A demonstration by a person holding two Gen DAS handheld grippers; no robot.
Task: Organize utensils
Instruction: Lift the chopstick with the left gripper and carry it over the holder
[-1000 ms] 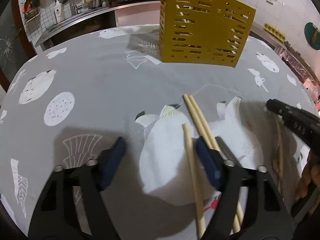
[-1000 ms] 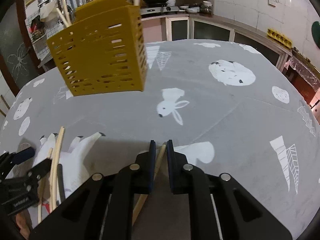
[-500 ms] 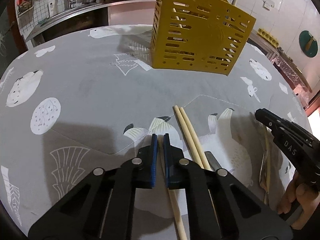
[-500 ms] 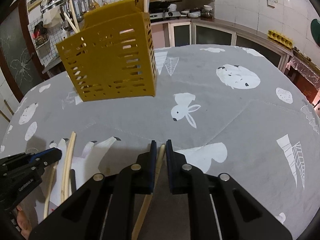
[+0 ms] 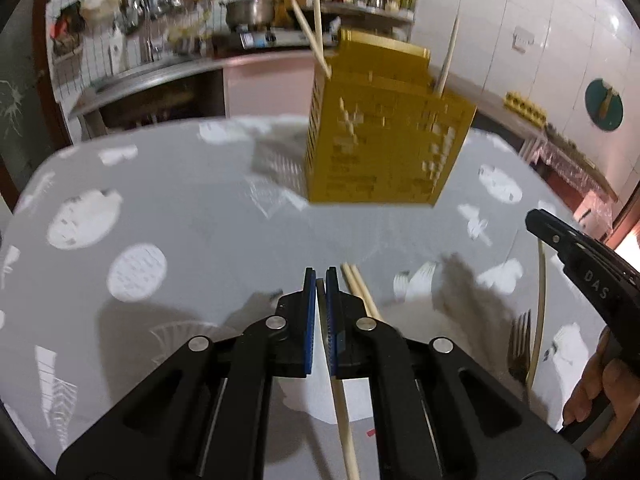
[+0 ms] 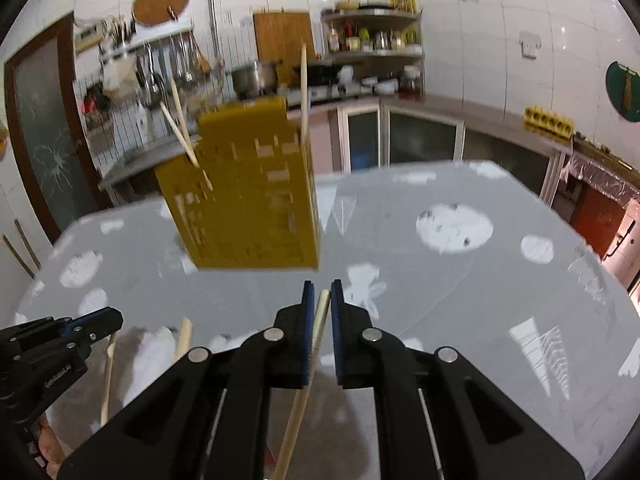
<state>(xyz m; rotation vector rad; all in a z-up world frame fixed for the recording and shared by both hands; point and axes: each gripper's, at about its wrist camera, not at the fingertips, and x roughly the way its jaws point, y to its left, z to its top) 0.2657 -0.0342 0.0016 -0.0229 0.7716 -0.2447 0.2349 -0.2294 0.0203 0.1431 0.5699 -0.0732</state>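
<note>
Left gripper [image 5: 320, 280] clamped on a chopstick [image 5: 343, 412]; two more chopsticks [image 5: 360, 292] on the tablecloth [image 5: 200, 216] just at 3 o'clock. Right gripper [image 6: 320, 292] pinches another chopstick [image 6: 298, 400]. Yellow slotted utensil holder [image 5: 384, 148] at 12 o'clock, chopsticks standing inside. Fork [image 5: 519, 344] at 3 o'clock.

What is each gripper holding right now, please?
Left gripper: closed on a chopstick.
Right gripper: closed on another chopstick.
</note>
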